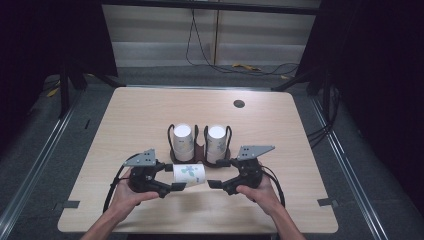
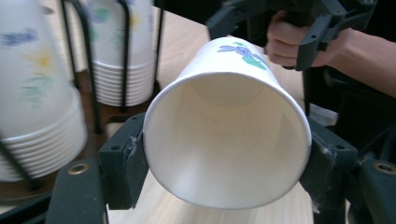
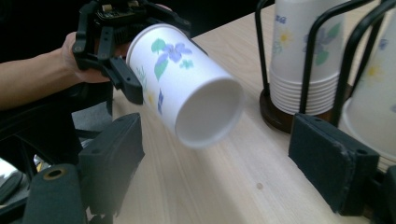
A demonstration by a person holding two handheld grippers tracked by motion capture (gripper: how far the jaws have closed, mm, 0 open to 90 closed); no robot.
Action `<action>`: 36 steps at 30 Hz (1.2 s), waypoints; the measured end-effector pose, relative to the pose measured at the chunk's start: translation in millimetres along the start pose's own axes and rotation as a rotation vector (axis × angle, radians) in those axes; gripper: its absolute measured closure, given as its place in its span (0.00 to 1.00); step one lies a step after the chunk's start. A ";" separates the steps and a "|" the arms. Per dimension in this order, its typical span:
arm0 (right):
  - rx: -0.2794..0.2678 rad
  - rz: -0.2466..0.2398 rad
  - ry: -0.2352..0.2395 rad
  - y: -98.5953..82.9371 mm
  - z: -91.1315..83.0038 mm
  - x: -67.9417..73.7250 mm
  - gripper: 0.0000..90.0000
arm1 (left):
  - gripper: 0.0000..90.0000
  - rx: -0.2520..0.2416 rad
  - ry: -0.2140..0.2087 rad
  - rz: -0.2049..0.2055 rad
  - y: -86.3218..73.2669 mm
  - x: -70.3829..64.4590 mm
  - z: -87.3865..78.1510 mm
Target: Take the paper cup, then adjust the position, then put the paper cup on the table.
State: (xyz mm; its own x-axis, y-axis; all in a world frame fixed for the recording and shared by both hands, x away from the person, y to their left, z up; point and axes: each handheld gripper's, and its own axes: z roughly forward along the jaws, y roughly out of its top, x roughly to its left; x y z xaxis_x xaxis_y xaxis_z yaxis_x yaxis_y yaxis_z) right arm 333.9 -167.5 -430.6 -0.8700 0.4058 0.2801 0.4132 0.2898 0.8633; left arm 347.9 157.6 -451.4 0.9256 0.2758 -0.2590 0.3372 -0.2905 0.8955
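A white paper cup with a flower print [image 1: 190, 175] lies on its side above the table, my left gripper [image 1: 172, 178] shut on its rim end. In the left gripper view the cup's open mouth [image 2: 226, 140] faces the camera between my two jaws. In the right gripper view its closed base [image 3: 205, 112] points at me. My right gripper [image 1: 218, 173] stands open just right of the cup's base, apart from it, with nothing between its pads [image 3: 112, 158]. Behind them a black wire holder [image 1: 200, 150] carries two stacks of upside-down cups [image 1: 183, 142] [image 1: 216, 143].
The light wooden table [image 1: 280, 135] has a black round grommet [image 1: 239, 104] at the back right. Cables [image 1: 200, 55] run across the floor beyond the far edge. A dark curtain hangs on both sides.
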 end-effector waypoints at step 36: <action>0.008 0.076 -0.162 -19.6 -30.6 -19.3 0.21 | 0.29 -0.017 0.289 -0.107 6.5 33.3 -73.1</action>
State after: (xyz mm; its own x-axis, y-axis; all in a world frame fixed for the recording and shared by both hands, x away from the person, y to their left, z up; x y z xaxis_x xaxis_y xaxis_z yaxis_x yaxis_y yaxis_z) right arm 334.4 -207.6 -440.0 -0.7818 0.5608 0.2726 0.4786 0.2595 0.8388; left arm 368.3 231.9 -427.7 0.7970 0.5542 -0.2402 0.4247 -0.2314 0.8753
